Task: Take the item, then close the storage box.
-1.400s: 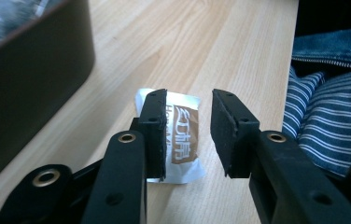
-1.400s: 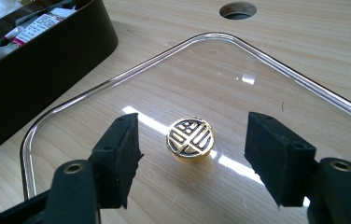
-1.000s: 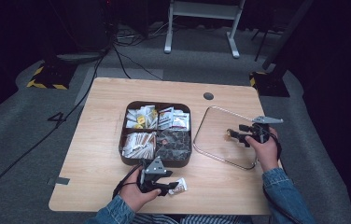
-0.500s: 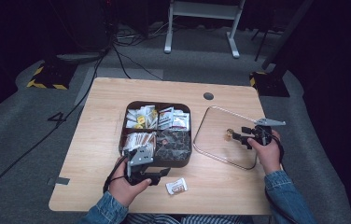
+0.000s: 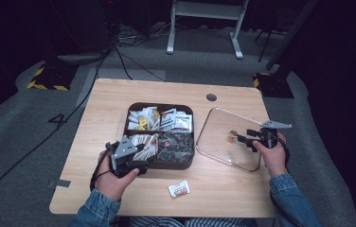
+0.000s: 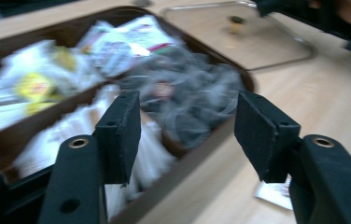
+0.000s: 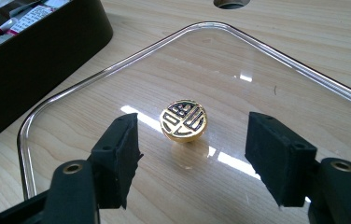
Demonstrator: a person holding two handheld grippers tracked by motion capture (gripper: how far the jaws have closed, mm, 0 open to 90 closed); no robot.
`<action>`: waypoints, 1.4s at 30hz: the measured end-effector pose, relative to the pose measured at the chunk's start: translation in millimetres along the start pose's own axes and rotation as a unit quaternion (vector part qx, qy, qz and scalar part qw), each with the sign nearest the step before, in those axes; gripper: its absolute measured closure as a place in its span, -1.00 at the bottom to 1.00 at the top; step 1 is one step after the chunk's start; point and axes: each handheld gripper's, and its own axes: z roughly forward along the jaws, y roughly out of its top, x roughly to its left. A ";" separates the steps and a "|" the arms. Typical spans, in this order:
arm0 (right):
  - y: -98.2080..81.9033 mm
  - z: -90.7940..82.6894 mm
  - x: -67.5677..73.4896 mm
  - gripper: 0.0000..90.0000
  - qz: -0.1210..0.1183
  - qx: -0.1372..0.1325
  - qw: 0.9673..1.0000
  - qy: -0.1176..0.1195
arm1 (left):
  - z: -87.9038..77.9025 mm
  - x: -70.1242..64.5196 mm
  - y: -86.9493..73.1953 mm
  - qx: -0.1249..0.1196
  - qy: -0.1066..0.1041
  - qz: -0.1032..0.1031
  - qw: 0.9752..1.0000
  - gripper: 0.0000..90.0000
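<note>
Left hand-held gripper [image 5: 140,163] left packet [image 5: 179,188] — jaws just opened.

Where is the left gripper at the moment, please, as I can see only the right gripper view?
Observer: The left gripper hovers over the near left corner of the brown tray. Its jaws are empty and have just been opening.
Operator: Is anything lying loose on the table?
Observer: Yes, one small white packet lies on the wooden table in front of the tray, apart from it.
Operator: How is the tray divided?
Observer: Into four compartments; the near right one holds dark wrapped pieces.
</note>
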 end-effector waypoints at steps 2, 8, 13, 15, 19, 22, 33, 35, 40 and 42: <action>0.8 1.7 0.1 -0.20 -0.002 0.001 1.000 0.001 | -6.4 8.3 -1.0 -0.005 0.020 -0.009 1.000 -0.10; 2.5 6.0 4.0 -0.20 -0.005 0.003 1.000 0.006 | -16.1 27.0 -7.3 0.007 0.062 -0.020 0.998 -0.14; 6.6 9.3 8.9 -0.20 -0.009 0.002 1.000 0.015 | -22.1 44.2 -13.4 0.013 0.088 -0.036 0.995 -0.15; 7.0 9.8 10.2 -0.20 -0.013 0.002 1.000 0.014 | -24.2 49.5 -15.0 0.013 0.099 -0.042 0.994 -0.15; 5.2 12.0 11.2 -0.21 -0.022 0.010 1.000 0.005 | -27.6 57.2 -18.7 0.020 0.117 -0.046 0.992 -0.15; 4.3 15.5 12.9 -0.23 -0.033 0.017 0.999 -0.007 | -28.3 62.1 -23.7 0.026 0.128 -0.053 0.990 -0.15; 4.7 32.2 15.5 -0.36 -0.054 0.038 0.998 -0.021 | -15.2 81.6 -51.5 0.076 0.154 -0.069 0.983 -0.25; 3.3 38.1 16.3 -0.38 -0.063 0.045 0.997 -0.023 | -12.7 85.5 -56.2 0.085 0.158 -0.073 0.981 -0.27; 3.0 41.7 17.1 -0.39 -0.066 0.047 0.996 -0.022 | -7.0 91.8 -65.0 0.098 0.164 -0.080 0.978 -0.31; 2.9 42.3 17.1 -0.39 -0.066 0.047 0.997 -0.021 | -4.5 93.6 -68.3 0.105 0.161 -0.085 0.978 -0.32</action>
